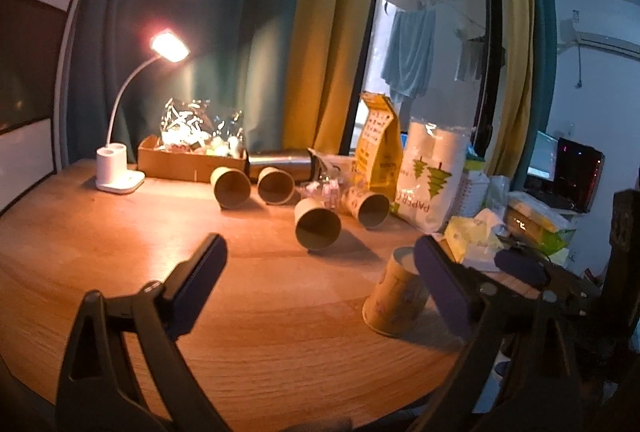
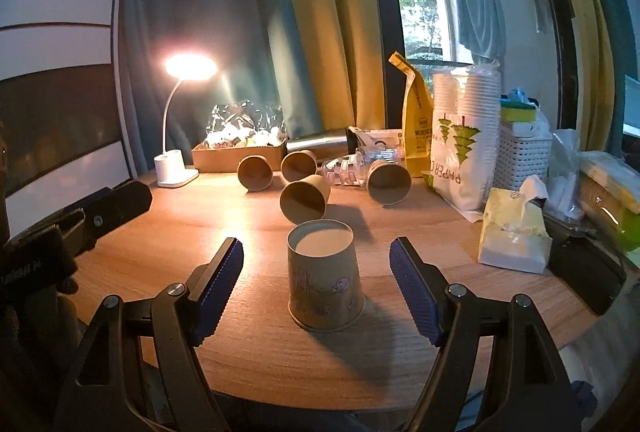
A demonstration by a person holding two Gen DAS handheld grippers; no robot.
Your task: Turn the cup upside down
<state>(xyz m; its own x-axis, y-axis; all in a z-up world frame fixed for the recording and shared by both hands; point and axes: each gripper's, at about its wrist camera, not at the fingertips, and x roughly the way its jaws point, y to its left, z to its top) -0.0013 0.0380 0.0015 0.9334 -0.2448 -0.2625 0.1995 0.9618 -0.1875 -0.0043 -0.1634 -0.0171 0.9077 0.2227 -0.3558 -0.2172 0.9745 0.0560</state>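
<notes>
A printed paper cup (image 2: 325, 277) stands upside down on the round wooden table (image 2: 256, 352), its base facing up. My right gripper (image 2: 316, 252) is open, one finger on each side of the cup, not touching it. The same cup (image 1: 394, 292) shows in the left wrist view, partly behind my left gripper's right finger. My left gripper (image 1: 320, 252) is open and empty above bare table. Several other paper cups (image 2: 302, 201) lie on their sides farther back, openings toward me; they also show in the left wrist view (image 1: 317, 224).
A lit desk lamp (image 2: 176, 168) and a cardboard box (image 2: 236, 154) stand at the back left. A steel flask (image 2: 320, 142), yellow bag (image 2: 416, 128), paper-cup pack (image 2: 464, 152), white basket (image 2: 524, 152) and tissue pack (image 2: 512, 232) crowd the back right.
</notes>
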